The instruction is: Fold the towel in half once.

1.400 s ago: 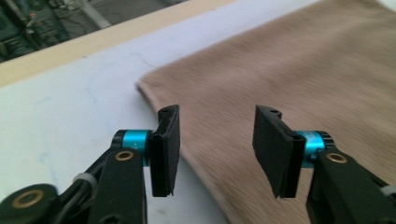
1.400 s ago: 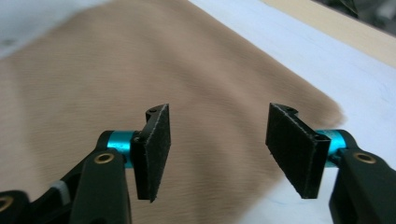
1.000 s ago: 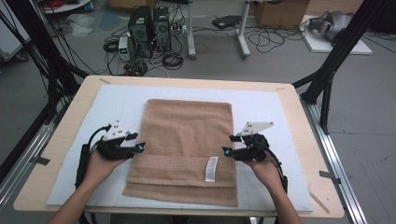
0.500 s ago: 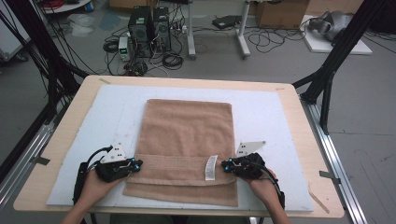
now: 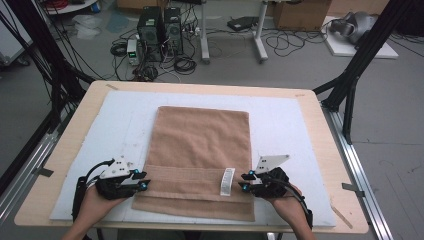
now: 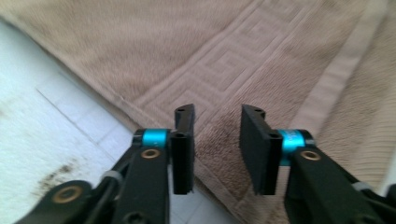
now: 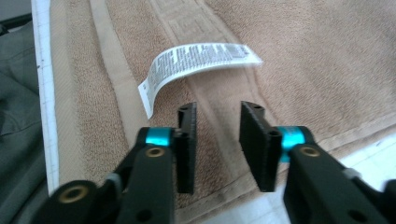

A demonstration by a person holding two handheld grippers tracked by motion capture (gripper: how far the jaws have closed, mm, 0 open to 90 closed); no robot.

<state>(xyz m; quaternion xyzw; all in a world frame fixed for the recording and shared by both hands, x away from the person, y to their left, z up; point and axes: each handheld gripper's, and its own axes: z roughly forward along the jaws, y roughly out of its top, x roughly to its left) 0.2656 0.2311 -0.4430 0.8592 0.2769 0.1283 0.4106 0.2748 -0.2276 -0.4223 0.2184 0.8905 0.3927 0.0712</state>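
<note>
Tan terry cloth: the towel (image 5: 200, 150) lies flat on the white mat (image 5: 285, 120), its near end folded back over itself in a band that runs between the two tongs.
Left tongs (image 5: 142, 180): held low at the towel's left edge in the high view, tips pointing inward onto the folded band.
Left tongs, state: in the left gripper view (image 6: 215, 140) the two black jaws stand apart with a clear gap, nothing between them; they hover over the towel's (image 6: 261, 60) corner where the woven key-pattern border turns.
Right tongs (image 5: 245, 181): held low at the towel's right edge in the high view, tips pointing inward toward the left tongs.
Right tongs, state: in the right gripper view (image 7: 217, 140) the jaws are parted about as widely, with nothing clamped; bare towel (image 7: 327, 60) shows through the gap.
Care label (image 5: 227, 181): white, printed, lying on the folded band just inward of the right tongs; in the right gripper view it (image 7: 196, 63) curls up from the cloth just beyond the jaw tips.
White mat edge: seen beside the left tongs' outer jaw (image 6: 51, 140), stained with dark specks.
Tabletop (image 5: 80, 100): pale wood, showing as a border outside the mat on both sides of the tongs.
Hands: the left hand (image 5: 95, 205) and the right hand (image 5: 285, 202) grip the tongs from the near edge.
</note>
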